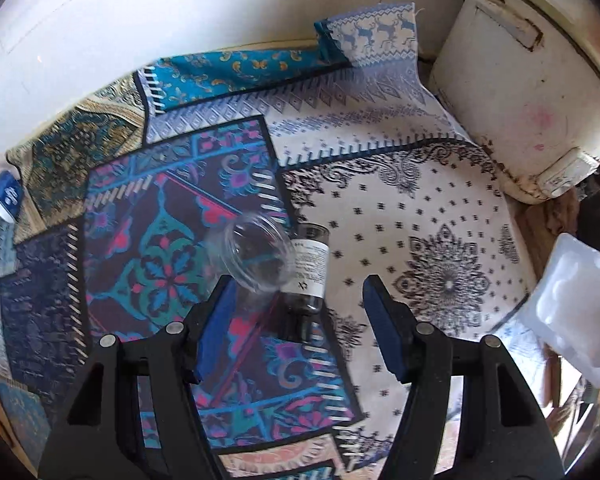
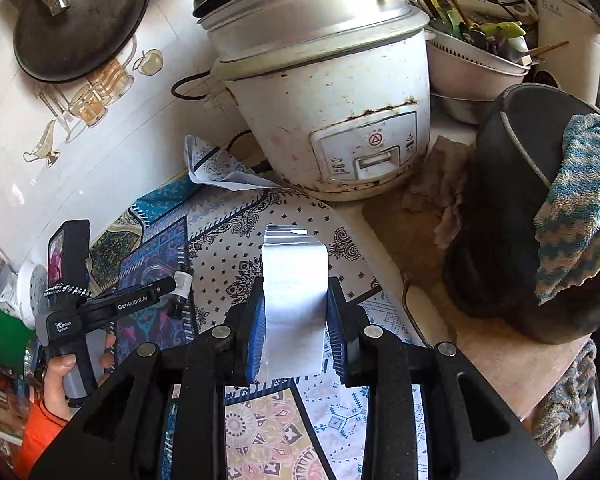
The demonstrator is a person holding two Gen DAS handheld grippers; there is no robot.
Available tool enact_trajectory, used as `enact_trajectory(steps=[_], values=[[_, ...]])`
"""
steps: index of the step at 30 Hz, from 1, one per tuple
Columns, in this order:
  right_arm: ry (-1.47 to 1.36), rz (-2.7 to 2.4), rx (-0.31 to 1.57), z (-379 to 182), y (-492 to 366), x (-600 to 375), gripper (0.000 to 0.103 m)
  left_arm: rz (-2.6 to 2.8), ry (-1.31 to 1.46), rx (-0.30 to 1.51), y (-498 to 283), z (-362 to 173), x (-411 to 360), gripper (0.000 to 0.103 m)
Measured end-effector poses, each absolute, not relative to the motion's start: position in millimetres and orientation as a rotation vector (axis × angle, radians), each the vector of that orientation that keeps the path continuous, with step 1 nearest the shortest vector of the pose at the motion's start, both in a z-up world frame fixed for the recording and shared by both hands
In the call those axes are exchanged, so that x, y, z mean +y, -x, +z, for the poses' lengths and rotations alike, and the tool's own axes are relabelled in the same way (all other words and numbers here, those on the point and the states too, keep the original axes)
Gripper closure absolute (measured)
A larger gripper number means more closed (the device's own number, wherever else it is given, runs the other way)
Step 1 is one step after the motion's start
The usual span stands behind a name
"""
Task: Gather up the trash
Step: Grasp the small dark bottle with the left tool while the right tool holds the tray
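Left claw (image 1: 296,300): yours, spread wide, holding nothing — above the patterned cloth (image 1: 420,220).
Clear cup (image 1: 256,256): lying just ahead of its left finger.
Dark bottle (image 1: 310,268): touching the cup, between the fingertips.
Right claw (image 2: 296,320): clamped on a white plastic container (image 2: 294,300) — rice cooker (image 2: 324,92) ahead.

Both grippers were black plastic frames with round silver screws at the joints and blue pads (image 2: 256,320) on the fingers. The left gripper (image 2: 172,284) carried white lettering reading GenRobot.AI and a braided black-and-white cord. The hand (image 2: 62,380) on its grey grip was bare-skinned, with an orange sleeve (image 2: 40,436).
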State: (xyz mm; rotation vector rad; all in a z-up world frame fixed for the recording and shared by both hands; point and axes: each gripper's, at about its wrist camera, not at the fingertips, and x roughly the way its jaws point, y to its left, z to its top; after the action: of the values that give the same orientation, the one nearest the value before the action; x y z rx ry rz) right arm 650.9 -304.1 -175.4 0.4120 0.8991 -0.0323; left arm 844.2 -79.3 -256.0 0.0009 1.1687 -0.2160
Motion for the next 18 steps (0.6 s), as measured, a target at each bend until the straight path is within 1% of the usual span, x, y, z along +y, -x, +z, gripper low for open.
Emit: enact_trajectory(steps=[6, 8, 9, 10, 12, 17, 18], values=[[-0.419, -0.019, 0.906, -180.4, -652.3, -308.1, 0.077, -0.255, 0.064, 1.228, -829.8, -269.1, -73.8, 0.04], [-0.42, -0.012, 0.908, -182.4, -654.4, -307.5, 0.077, -0.263, 0.052, 1.225, -827.4, -273.1, -75.0, 0.051], [-0.423, -0.006, 0.912, -183.7, -656.3, -306.7, 0.077, -0.266, 0.036, 1.222, -828.4, -275.2, -77.1, 0.059], [-0.425, -0.003, 0.916, -185.0, -658.0, -305.7, 0.077, -0.272, 0.023, 1.221, -830.8, -277.1, -79.8, 0.064], [-0.424, 0.006, 0.923, -186.4, -661.0, -302.9, 0.077, -0.271, 0.005, 1.212, -838.2, -280.9, -85.0, 0.066], [-0.412, 0.029, 0.927, -185.8, -661.2, -293.3, 0.077, -0.246, -0.008, 1.181, -858.8, -288.7, -92.0, 0.067], [-0.41, 0.033, 0.928, -185.9, -660.4, -292.1, 0.077, -0.24, -0.01, 1.18, -861.3, -291.1, -92.8, 0.078]])
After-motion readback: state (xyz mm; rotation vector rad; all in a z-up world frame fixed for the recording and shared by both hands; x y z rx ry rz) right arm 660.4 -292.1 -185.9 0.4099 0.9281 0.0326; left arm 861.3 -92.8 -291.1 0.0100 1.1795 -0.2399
